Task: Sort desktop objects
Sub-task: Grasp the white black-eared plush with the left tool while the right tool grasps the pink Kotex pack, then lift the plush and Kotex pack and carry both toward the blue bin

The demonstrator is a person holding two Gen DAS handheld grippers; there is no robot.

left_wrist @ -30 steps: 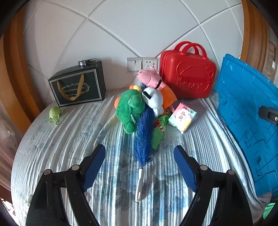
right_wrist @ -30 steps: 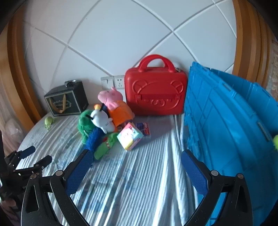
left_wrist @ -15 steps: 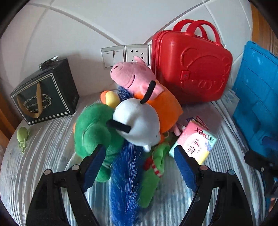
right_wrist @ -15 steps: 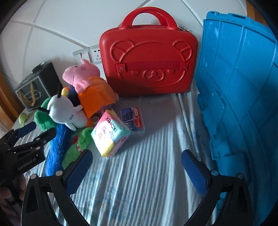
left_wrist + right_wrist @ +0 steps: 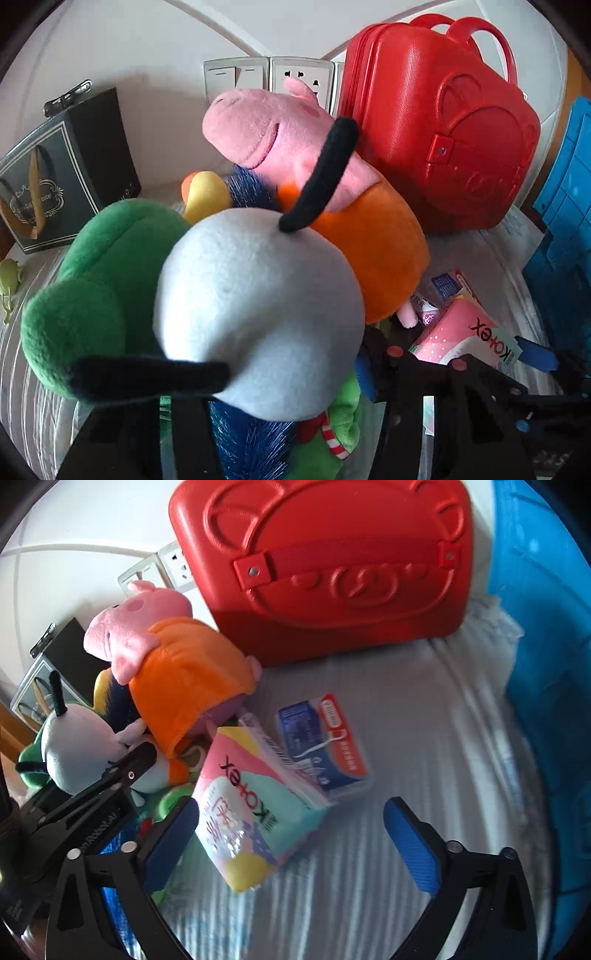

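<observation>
Right gripper [image 5: 291, 840] closing, spread (nothing pinched); pink pack [image 5: 255, 805] between fingers, by left pad.

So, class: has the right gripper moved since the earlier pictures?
Yes. The right gripper has closed in toward the red suitcase, which now fills the upper view, and down over the pink packet; its jaws are closing.
</observation>
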